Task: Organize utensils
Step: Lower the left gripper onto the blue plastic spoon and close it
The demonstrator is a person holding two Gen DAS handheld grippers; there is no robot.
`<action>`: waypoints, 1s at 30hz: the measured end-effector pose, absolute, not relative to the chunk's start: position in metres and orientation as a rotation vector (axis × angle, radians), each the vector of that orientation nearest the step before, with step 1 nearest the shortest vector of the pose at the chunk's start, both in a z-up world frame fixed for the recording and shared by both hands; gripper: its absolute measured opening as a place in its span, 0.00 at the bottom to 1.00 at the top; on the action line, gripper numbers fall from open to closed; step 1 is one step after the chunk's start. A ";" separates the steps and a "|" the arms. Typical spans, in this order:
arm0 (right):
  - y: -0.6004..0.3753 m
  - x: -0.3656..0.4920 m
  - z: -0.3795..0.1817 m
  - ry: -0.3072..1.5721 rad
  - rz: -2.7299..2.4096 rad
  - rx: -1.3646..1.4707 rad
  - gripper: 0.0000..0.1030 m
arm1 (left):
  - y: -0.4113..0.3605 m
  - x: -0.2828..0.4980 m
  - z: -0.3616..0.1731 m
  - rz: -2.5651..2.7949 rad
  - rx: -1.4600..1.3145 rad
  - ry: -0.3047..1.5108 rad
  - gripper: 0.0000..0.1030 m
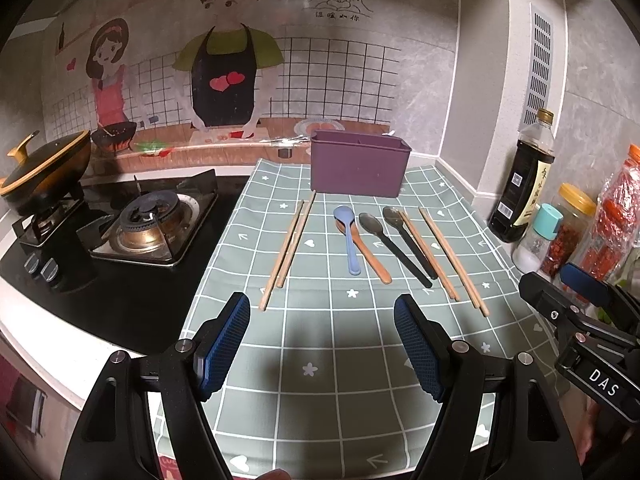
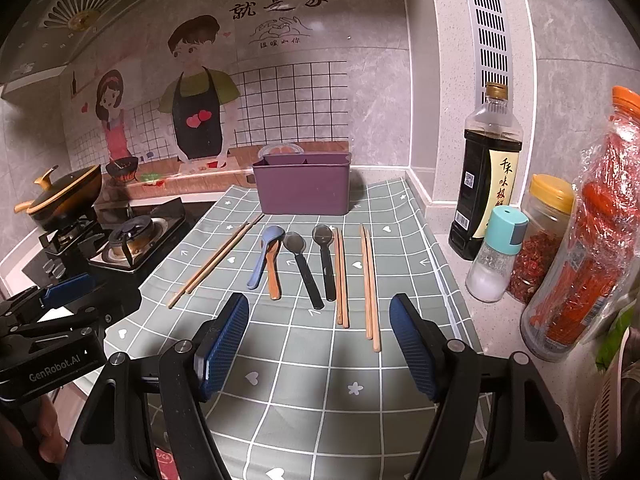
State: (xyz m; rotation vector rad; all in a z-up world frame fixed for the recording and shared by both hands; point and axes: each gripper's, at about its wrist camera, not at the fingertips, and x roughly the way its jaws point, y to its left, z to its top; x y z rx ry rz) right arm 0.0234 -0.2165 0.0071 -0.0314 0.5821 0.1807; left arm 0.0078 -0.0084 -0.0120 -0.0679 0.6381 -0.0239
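A purple utensil holder (image 1: 359,169) (image 2: 304,184) stands at the back of the green checked cloth (image 1: 320,340) (image 2: 304,368). In front of it lie three pairs of wooden chopsticks (image 1: 287,247) (image 2: 214,262), a blue spoon (image 1: 348,236) (image 2: 264,254) over a wooden spoon (image 1: 374,256) (image 2: 273,276), and two black-handled spoons (image 1: 394,250) (image 2: 306,270). My left gripper (image 1: 322,344) hangs open and empty near the cloth's front. My right gripper (image 2: 319,340) is open and empty too, just short of the right-hand chopsticks (image 2: 372,284).
A gas hob (image 1: 148,224) (image 2: 128,240) with a lidded pan (image 1: 44,168) sits left of the cloth. A soy sauce bottle (image 2: 486,184), a salt shaker (image 2: 496,256), a chilli jar (image 2: 540,236) and a wrapped bottle (image 2: 588,240) line the right wall.
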 end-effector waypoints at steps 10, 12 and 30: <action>-0.221 0.041 0.007 0.563 0.167 -0.056 0.69 | -0.003 0.032 -0.014 -0.053 -0.050 0.645 0.73; -0.220 0.052 0.008 0.565 0.160 -0.074 0.69 | 0.000 0.045 -0.014 -0.095 -0.066 0.665 0.73; -0.181 0.206 -0.005 0.702 0.122 -0.179 0.69 | 0.023 0.215 -0.038 -0.248 -0.169 0.799 0.62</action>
